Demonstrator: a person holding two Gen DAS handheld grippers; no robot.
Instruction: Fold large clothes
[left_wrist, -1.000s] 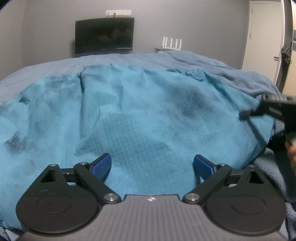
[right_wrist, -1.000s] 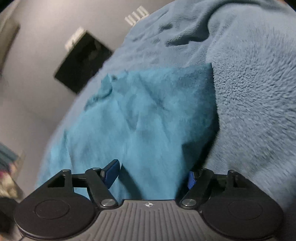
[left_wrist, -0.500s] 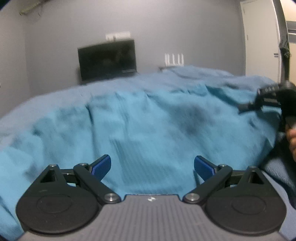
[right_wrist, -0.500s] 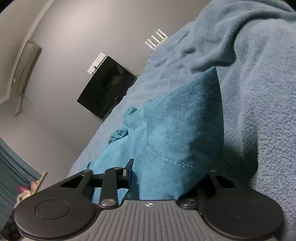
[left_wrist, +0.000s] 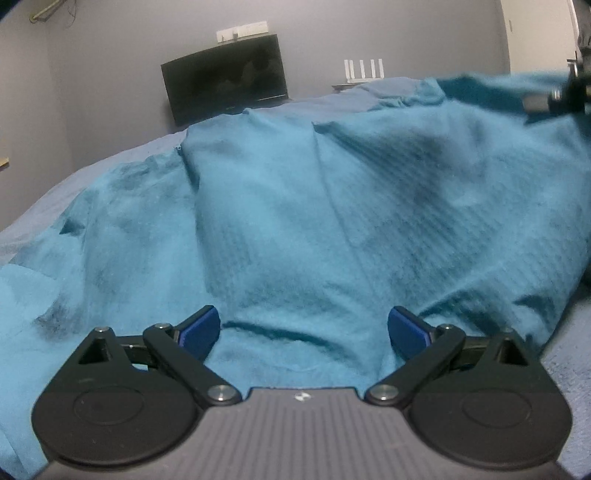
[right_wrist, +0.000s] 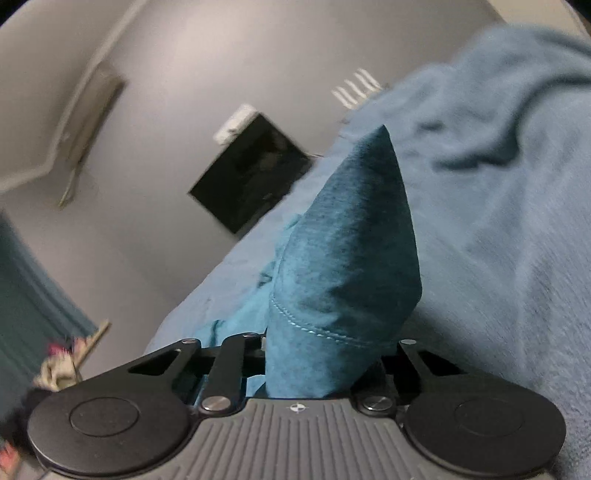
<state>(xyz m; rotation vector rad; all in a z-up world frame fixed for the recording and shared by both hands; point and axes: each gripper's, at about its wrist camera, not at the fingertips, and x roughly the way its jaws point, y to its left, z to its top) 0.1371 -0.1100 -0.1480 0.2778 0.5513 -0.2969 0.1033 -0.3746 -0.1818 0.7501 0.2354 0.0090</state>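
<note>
A large teal garment (left_wrist: 295, 221) lies spread and rumpled over the bed. My left gripper (left_wrist: 304, 328) hovers low over its near edge, open wide, blue pads (left_wrist: 201, 328) apart with cloth lying between them but not pinched. My right gripper (right_wrist: 328, 354) has its jaws closing on a hemmed corner of the garment (right_wrist: 347, 258), which stands up in a cone from between the fingers and hides the pads. In the left wrist view the right gripper (left_wrist: 561, 94) shows at the upper right, holding that edge up off the bed.
A grey-blue fleece blanket (right_wrist: 517, 221) covers the bed under the garment. Behind the bed, a dark screen (left_wrist: 225, 88) and a white router with antennas (left_wrist: 364, 72) stand by the grey wall. A white door (left_wrist: 535, 33) is at the right.
The right jaws have closed on the garment's corner and raised it off the blanket. The left gripper has dipped closer to the cloth and stays open.
</note>
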